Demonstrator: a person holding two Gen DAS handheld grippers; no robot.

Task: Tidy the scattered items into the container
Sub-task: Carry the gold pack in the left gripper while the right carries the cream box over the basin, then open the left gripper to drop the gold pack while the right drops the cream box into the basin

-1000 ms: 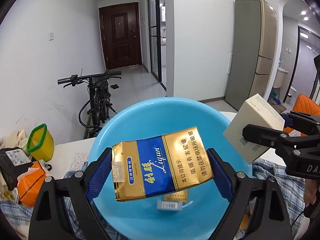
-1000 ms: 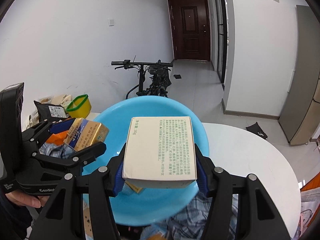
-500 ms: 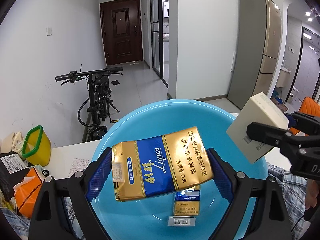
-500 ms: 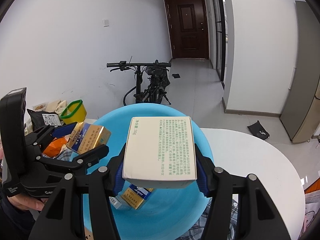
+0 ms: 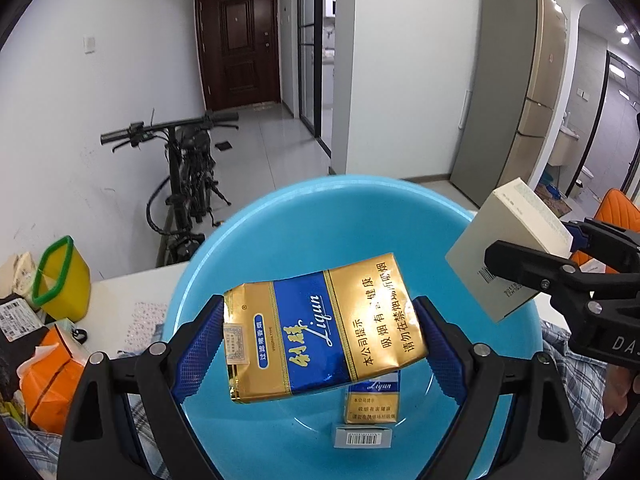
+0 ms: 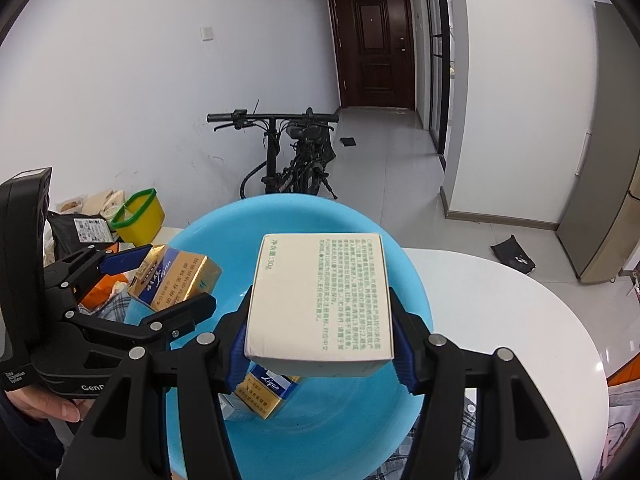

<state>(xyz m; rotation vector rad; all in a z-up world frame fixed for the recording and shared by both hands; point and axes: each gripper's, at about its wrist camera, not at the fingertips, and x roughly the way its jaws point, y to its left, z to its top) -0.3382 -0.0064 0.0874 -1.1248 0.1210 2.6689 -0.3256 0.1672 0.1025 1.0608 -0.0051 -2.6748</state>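
Observation:
My left gripper (image 5: 323, 340) is shut on a gold and blue cigarette pack (image 5: 320, 330) and holds it above the blue basin (image 5: 320, 216). It also shows in the right wrist view (image 6: 176, 280). My right gripper (image 6: 320, 340) is shut on a cream box (image 6: 320, 296) with green print, above the basin (image 6: 408, 280). The box shows at the right of the left wrist view (image 5: 508, 252). A second cigarette pack (image 5: 372, 400) and a small grey barcoded box (image 5: 362, 438) lie in the basin's bottom.
The basin stands on a checked cloth (image 5: 572, 364) on a white round table (image 6: 500, 304). A yellow tub with a green rim (image 5: 64, 276), an orange packet (image 5: 44, 380) and bags lie at the left. A bicycle (image 6: 296, 152) leans on the far wall.
Both grippers have risen a little over the basin with their loads. More of the basin's bottom and the pack lying in it now shows.

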